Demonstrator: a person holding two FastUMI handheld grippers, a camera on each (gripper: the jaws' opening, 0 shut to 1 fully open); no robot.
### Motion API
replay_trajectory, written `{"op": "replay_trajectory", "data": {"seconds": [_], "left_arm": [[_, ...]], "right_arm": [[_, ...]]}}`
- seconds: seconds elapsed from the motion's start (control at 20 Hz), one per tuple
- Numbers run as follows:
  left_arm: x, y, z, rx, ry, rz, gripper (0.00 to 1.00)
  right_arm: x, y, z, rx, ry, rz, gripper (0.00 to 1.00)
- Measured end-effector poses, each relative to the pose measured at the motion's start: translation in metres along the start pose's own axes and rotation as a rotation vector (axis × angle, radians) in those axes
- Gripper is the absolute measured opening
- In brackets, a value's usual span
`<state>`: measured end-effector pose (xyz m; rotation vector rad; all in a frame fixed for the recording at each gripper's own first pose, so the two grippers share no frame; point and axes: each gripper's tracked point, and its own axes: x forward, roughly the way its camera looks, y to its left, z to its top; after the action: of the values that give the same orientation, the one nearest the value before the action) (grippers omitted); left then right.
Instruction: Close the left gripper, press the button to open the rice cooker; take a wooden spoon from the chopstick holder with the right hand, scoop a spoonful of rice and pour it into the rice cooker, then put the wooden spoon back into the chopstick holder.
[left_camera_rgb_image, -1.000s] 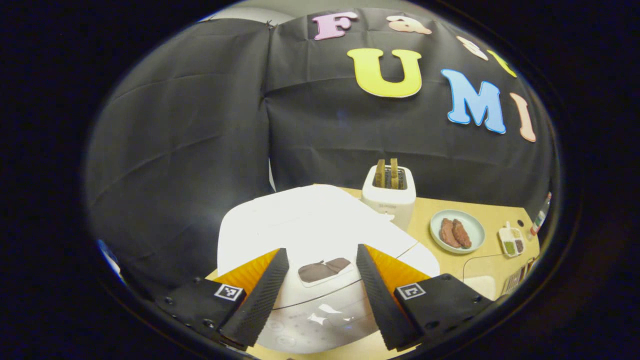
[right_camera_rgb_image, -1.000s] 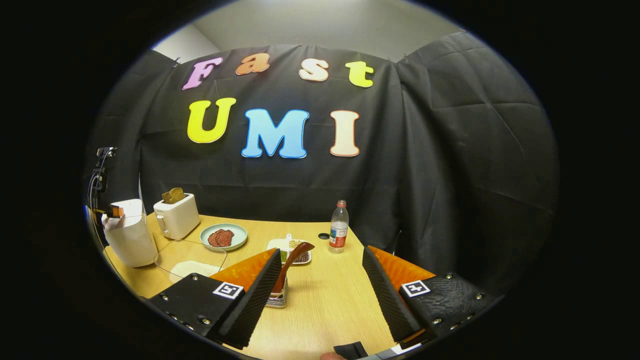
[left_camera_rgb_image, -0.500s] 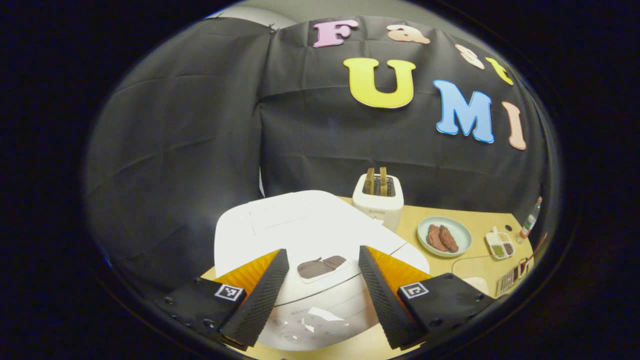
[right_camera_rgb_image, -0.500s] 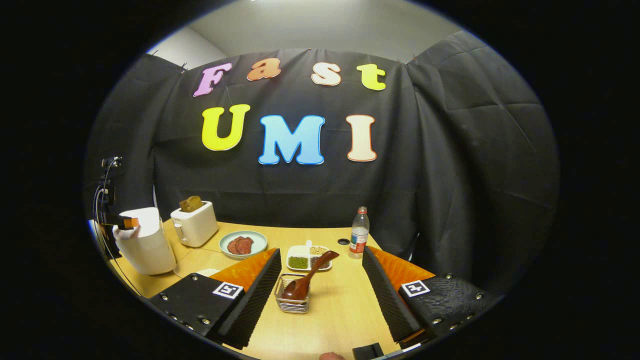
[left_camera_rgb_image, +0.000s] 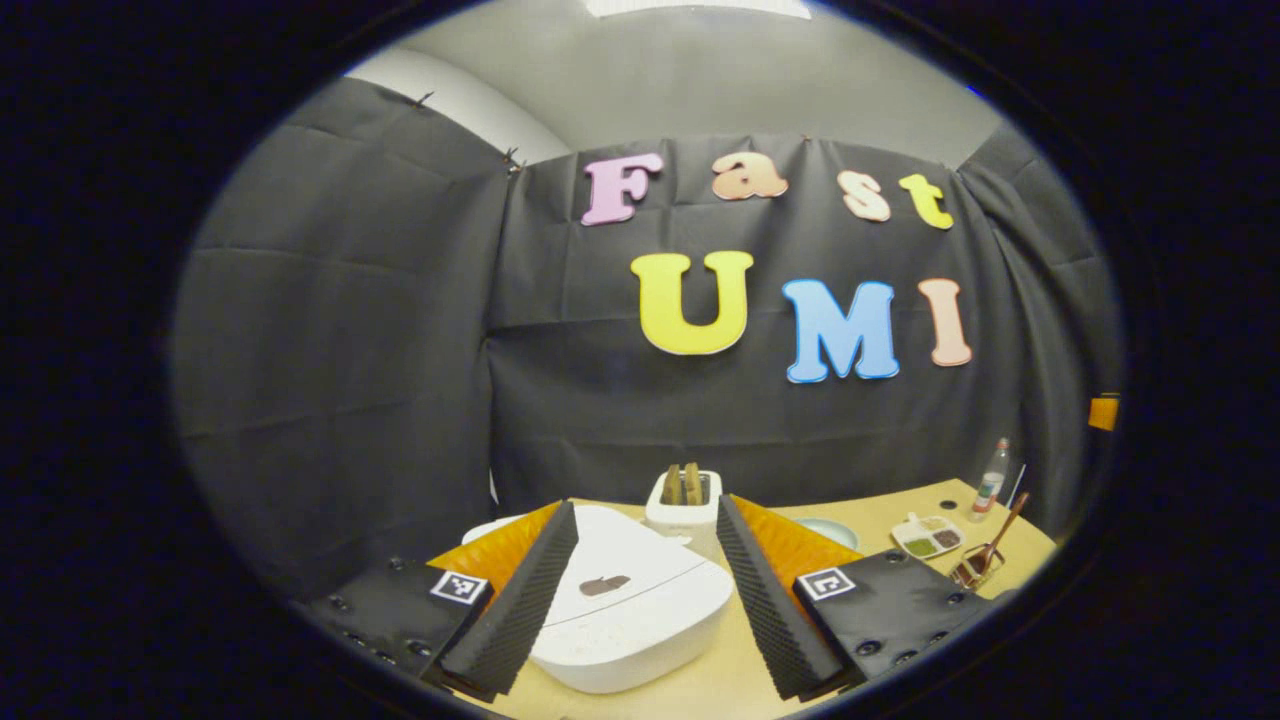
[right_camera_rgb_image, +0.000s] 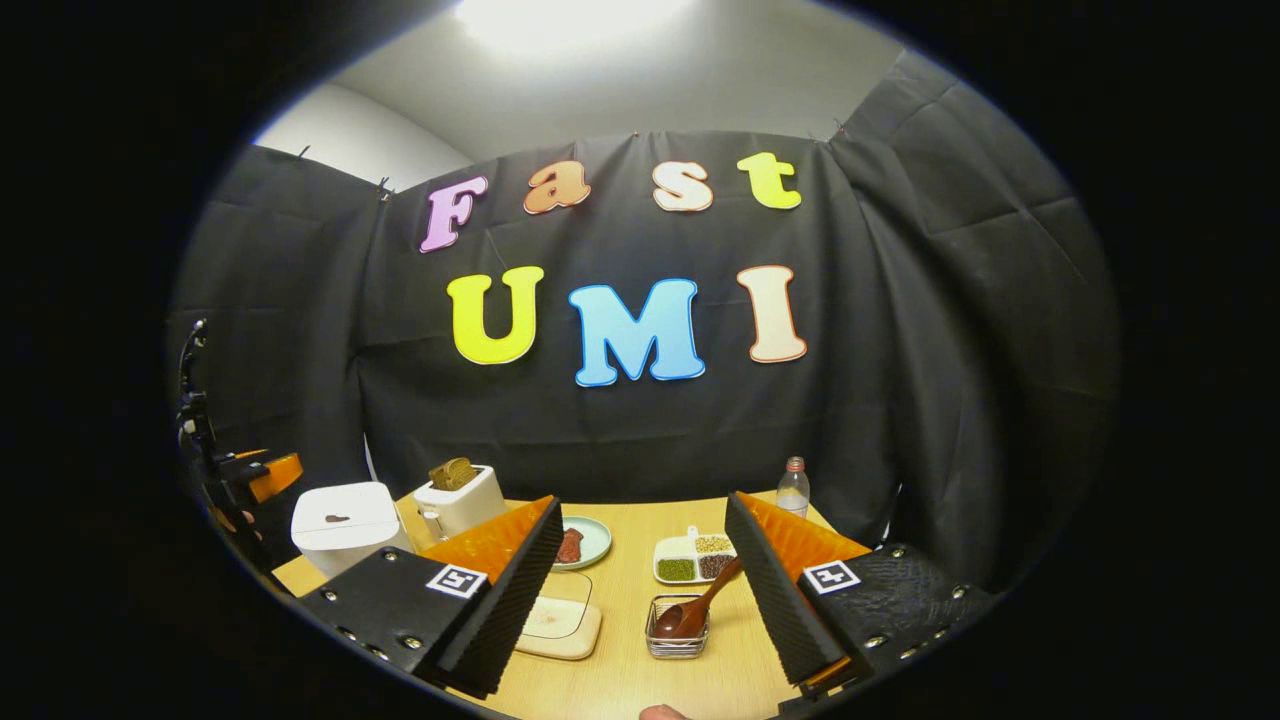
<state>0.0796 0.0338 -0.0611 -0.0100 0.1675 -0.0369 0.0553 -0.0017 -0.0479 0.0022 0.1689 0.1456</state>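
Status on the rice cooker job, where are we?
Done: nothing visible; the rice cooker lid is down. In hand: nothing; the left gripper and right gripper are both open. Left: every step; the wooden spoon sits in the chopstick holder.

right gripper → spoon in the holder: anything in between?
Nothing. In the right gripper view the open right gripper frames the wire chopstick holder with the wooden spoon; just bare table lies before it.
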Motion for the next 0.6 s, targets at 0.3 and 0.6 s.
{"op": "replay_trajectory", "data": {"seconds": [0.3, 0.6], "left_arm": [[-0.063, -0.031, 0.045, 0.064, -0.191, -0.061, 0.96], [-0.082, -0.048, 0.041, 0.026, -0.171, -0.069, 0.94]], "right_arm": [[-0.012, 0.009, 0.001, -0.033, -0.062, -0.011, 0.99], [-0.020, 0.023, 0.016, -0.062, -0.116, 0.014, 0.99]]}}
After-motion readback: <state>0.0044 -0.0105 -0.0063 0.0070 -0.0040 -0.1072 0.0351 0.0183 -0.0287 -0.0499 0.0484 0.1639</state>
